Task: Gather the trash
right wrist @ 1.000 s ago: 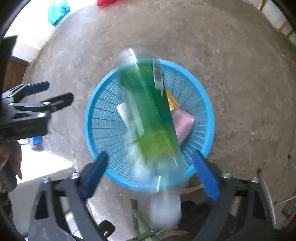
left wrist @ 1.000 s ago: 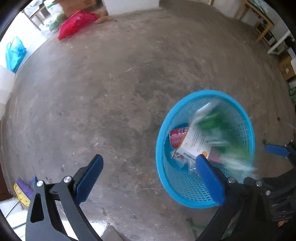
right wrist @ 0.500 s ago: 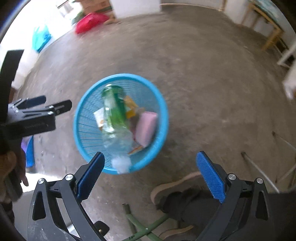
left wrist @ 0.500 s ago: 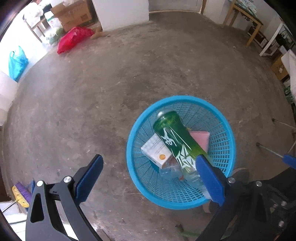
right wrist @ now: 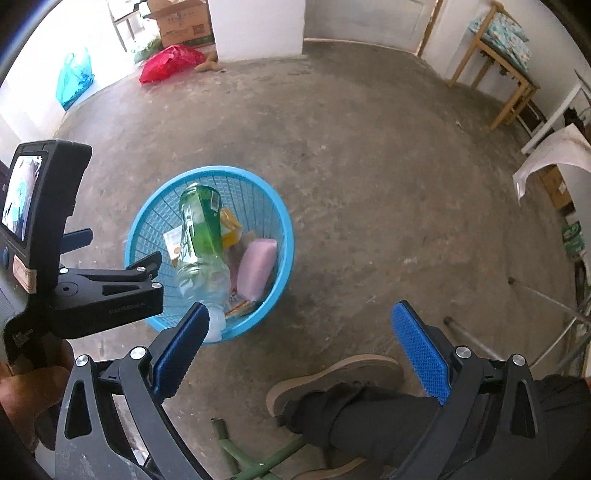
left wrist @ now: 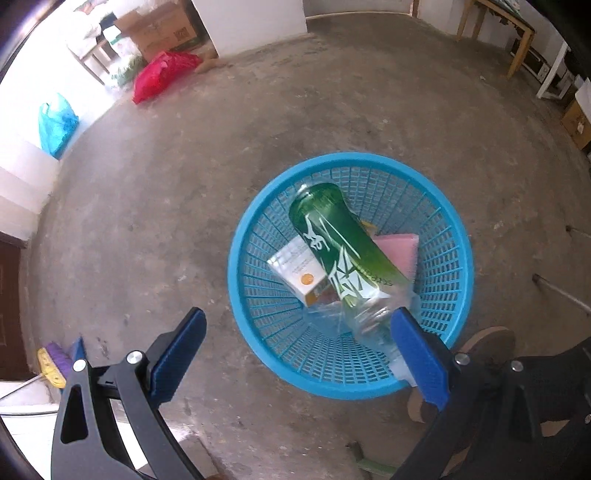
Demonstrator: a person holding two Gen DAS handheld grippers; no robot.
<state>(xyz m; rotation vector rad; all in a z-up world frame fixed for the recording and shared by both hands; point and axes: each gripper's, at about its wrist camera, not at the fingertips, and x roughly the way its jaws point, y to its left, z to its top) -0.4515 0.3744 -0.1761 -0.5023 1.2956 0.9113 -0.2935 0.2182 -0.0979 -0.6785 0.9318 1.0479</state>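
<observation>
Far left of the concrete floor [left wrist: 207, 155], by the wall edge: a blue plastic bag [left wrist: 57, 123], then a red plastic bag [left wrist: 162, 74] near the cardboard boxes [left wrist: 162, 27]; both look soft, light and crinkly, best pinched at a bunched fold near the top if they count as trash, which I can't tell. Low at the left edge a broom head [left wrist: 55, 365] lies on the floor. Left gripper [left wrist: 297, 354] hangs above the floor with its jaws spread wide, nothing between the blue pads; the right-hand pad overlaps the near rim of the basket in view only. Mid-floor sits the blue mesh basket [left wrist: 458, 236], where the collected trash is: a green-labelled plastic bottle [left wrist: 343, 240] lying slanted, base toward the far wall, clear crumpled neck end toward the near rim, resting on a small white carton [left wrist: 299, 266] at the left side and a pink sponge-like block [left wrist: 399, 247] at the right side. The bottle looks empty, so light, thin-walled and slick; it would dent under a hard squeeze, so take it across the labelled middle. The carton is stiff but crushable: grip across its flat faces. The pink block is probably soft and squashy. Some yellow packaging [right wrist: 231, 225] is tucked behind the bottle. Right gripper [right wrist: 297, 354] is also spread wide and empty, off the basket's right side above bare floor and the person's shoe [right wrist: 332, 380]. The basket is light and rigid; its rim is the obvious hold.
</observation>
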